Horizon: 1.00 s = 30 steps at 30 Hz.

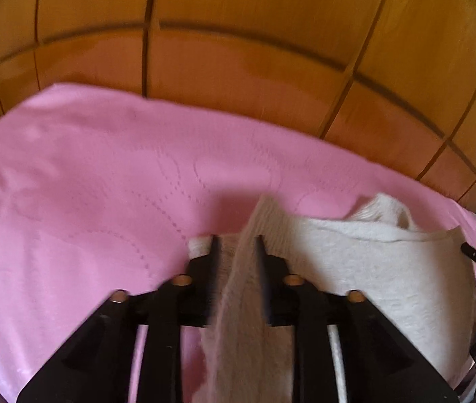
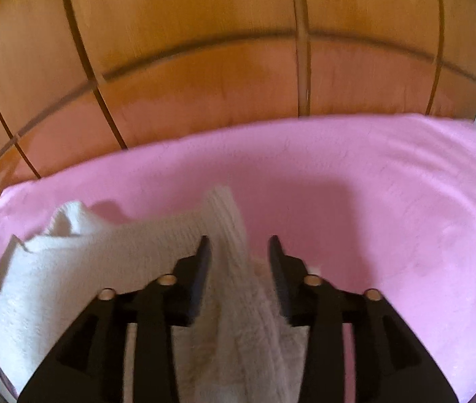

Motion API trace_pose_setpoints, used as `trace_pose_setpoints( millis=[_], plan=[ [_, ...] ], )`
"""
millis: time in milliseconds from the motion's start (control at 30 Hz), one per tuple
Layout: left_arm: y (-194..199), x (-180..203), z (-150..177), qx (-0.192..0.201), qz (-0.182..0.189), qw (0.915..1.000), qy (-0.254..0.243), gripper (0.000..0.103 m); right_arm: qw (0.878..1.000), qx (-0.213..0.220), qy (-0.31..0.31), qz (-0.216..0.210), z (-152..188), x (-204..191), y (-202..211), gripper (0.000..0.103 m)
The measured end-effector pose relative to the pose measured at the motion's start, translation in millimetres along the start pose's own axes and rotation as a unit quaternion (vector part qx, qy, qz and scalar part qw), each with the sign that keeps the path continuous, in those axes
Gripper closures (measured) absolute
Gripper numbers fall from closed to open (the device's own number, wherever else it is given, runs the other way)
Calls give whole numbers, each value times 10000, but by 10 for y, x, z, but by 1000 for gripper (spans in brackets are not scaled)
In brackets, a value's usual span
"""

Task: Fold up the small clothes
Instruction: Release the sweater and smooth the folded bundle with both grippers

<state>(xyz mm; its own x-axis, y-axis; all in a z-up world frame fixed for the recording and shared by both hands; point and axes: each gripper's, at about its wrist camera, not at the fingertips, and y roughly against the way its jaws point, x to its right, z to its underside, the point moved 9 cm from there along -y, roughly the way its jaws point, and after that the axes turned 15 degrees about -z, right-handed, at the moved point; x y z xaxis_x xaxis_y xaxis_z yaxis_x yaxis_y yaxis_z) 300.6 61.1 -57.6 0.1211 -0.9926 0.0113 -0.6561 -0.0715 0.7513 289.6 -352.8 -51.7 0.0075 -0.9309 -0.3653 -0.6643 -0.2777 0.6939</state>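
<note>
The left gripper (image 1: 237,245) has its two black fingers (image 1: 213,252) drawn in on a ribbed band of the white garment (image 1: 372,268), which runs up between them and pokes out past their tips; the cloth is clamped there. From that pinch the knit spreads to the right as a broad, slightly lifted sheet, its far edge rolled into a soft ridge with a bunched lump at the far right. At the right edge of this view a dark tip of the other tool shows just past the cloth's corner.

The right gripper (image 2: 239,252) stands wider. A ribbed band of the same garment (image 2: 70,268) lies along the inner face of its left finger (image 2: 201,262) and passes down between the two, but a gap of pink shows beside the right finger, so whether these jaws are pinching the cloth or standing released around it cannot be told. From here the garment stretches to the left, sagging a little, with the bunched lump at its far left.

Under everything lies a pink bedspread (image 1: 86,184), faintly patterned with stitched curves, and a shadow falls on it just beyond the cloth. Beyond its far edge stands a wooden wardrobe (image 1: 238,50) with dark seams between its panels. Both views are somewhat blurred.
</note>
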Motion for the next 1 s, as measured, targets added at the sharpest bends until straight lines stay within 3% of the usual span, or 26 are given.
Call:
trace_pose_setpoints(
  millis=[33,67,167,233,367,400,433,467,500,667,867,1000],
  plan=[
    [129,42,-26,117,110,9999,25,59,9998,150,70,-102,-31,-98,97,54],
    [232,90,-34,234,264,9994,16,55,9995,198,116,-228,-32,-183,140,54],
    [422,304,24,352,615,9973,-168,54,9965,173,436,-693,49,-630,172,53],
    [416,560,136,198,854,9951,-459,53,9923,-144,576,-1091,206,-963,43,54],
    [219,937,403,-165,909,9899,-1074,53,9882,-718,812,-1083,510,-1245,-302,57],
    [153,984,470,-245,843,9899,-1115,62,9877,-830,793,-1064,572,-1252,-398,59],
    [136,1030,511,-245,891,9888,-1172,80,9881,-849,793,-1005,603,-1244,-444,70],
    [138,1079,540,-212,947,9872,-1269,85,9882,-845,777,-1013,625,-1244,-453,86],
    [145,1067,529,-136,887,9879,-1266,97,9876,-852,731,-1096,634,-1245,-448,94],
    [292,1004,437,98,973,9903,-983,99,9875,-730,775,-1161,581,-1276,-351,98],
    [379,1023,170,477,813,9919,-850,99,9884,-300,936,-1159,363,-1428,-133,99],
    [126,1029,195,223,512,9943,-906,99,9912,-485,891,-846,397,-1314,-371,99]
  ],
)
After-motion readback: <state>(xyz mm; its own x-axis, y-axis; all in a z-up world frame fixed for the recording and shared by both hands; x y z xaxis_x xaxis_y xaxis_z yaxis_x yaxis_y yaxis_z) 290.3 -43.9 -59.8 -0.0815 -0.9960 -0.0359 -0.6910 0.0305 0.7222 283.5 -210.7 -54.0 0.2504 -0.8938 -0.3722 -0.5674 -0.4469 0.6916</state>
